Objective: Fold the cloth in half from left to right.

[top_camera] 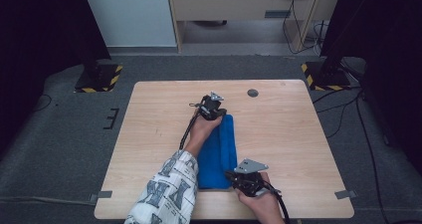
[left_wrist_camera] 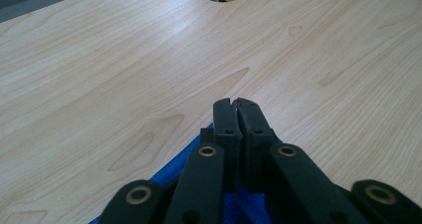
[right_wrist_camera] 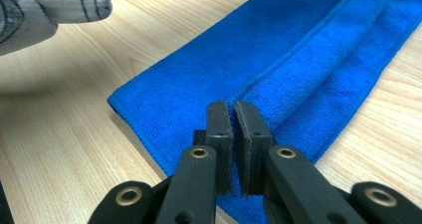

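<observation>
Blue towel (top_camera: 219, 154) lies folded into a long narrow strip on the wooden worktop (top_camera: 288, 134), roughly mid-width, running from near the front edge back toward the centre; far end narrower than the near end. In the right gripper view a raised fold runs lengthwise along the towel (right_wrist_camera: 278, 69), hemmed edge visible at its near corner.

Left gripper (top_camera: 213, 107) sits at the far end of the strip, hand wrapped around it, forearm in a patterned sleeve (top_camera: 169, 189) crossing the front-left part of the worktop. In the left gripper view its fingers (left_wrist_camera: 226, 119) are clenched together, tips almost touching, blue cloth (left_wrist_camera: 199, 157) showing below and beside them; can't tell if any cloth is pinched.

Right gripper (top_camera: 246, 176) is at the near right corner of the towel, close to the front edge. Its fingers (right_wrist_camera: 219, 122) are clenched too, a thin slit between the pads, hovering right over the towel's edge; grip on cloth not clear.

Round cable hole (top_camera: 253, 92) near the back edge, well apart from the towel
</observation>
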Motion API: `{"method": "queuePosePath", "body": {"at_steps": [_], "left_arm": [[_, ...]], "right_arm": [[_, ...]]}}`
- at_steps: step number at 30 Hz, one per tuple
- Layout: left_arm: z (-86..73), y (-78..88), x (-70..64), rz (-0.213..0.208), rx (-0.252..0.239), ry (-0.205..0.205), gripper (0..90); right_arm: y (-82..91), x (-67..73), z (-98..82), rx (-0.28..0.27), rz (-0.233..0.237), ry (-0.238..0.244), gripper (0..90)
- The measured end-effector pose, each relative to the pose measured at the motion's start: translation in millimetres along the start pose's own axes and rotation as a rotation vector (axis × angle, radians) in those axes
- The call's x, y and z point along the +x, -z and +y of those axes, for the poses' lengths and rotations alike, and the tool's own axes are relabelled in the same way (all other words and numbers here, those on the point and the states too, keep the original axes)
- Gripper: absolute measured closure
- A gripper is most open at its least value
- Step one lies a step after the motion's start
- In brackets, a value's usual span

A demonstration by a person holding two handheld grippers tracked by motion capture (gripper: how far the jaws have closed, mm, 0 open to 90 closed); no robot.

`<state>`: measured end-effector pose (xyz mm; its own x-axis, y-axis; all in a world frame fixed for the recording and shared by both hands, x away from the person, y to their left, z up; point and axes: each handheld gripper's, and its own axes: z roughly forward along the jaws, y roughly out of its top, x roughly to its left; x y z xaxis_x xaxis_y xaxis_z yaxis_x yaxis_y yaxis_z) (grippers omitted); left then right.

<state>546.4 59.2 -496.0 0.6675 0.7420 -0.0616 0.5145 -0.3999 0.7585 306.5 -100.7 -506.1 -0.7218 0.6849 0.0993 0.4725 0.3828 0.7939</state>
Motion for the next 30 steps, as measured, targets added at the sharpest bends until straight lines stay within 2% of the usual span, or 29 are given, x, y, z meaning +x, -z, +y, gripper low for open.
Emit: {"method": "queuePosePath", "body": {"at_steps": [7,11,15,17,20,22,23,24,25,26,27,30], "left_arm": [[0.1,-1.0,-0.8,-0.004,-0.007,0.009,79.5],[0.5,-1.2,-1.6,-0.003,-0.019,0.019,73.2],[2.0,0.5,-3.9,-0.008,-0.034,0.009,67.8],[2.9,1.9,-5.0,-0.009,-0.039,0.006,66.6],[4.8,6.0,-5.7,-0.009,-0.047,0.007,59.1],[5.5,9.1,-6.3,-0.012,-0.048,0.002,55.4],[5.5,9.1,-6.3,-0.012,-0.048,0.002,53.2],[6.0,12.4,-7.1,-0.014,-0.046,-0.01,51.3],[6.0,12.4,-7.1,-0.014,-0.046,-0.01,48.9],[6.1,14.1,-7.5,-0.012,-0.045,-0.014,48.9],[6.2,16.1,-7.2,-0.013,-0.041,-0.019,44.9],[6.2,22.2,-6.9,-0.008,-0.037,-0.027,40.8]], "right_arm": [[0.6,-2.0,-0.7,0.008,-0.011,-0.011,82.8],[2.7,-6.4,-2.6,0.011,-0.037,-0.03,76.8],[4.8,-8.5,-3.7,0.018,-0.049,-0.034,72.8],[6.4,-9.7,-4.7,0.026,-0.053,-0.041,67.0],[8.9,-12.3,-7.4,0.046,-0.059,-0.046,57.8],[10.2,-14.2,-8.3,0.047,-0.065,-0.05,51.2],[10.2,-14.2,-8.3,0.047,-0.065,-0.05,51.2],[11.3,-16.1,-8.8,0.044,-0.073,-0.049,44.5],[11.3,-16.1,-8.8,0.044,-0.073,-0.049,44.5],[12.0,-17.0,-8.7,0.04,-0.073,-0.05,41.1],[13.1,-18.8,-7.9,0.041,-0.069,-0.058,36.7],[13.0,-20.5,-7.3,0.041,-0.076,-0.056,33.5]]}}
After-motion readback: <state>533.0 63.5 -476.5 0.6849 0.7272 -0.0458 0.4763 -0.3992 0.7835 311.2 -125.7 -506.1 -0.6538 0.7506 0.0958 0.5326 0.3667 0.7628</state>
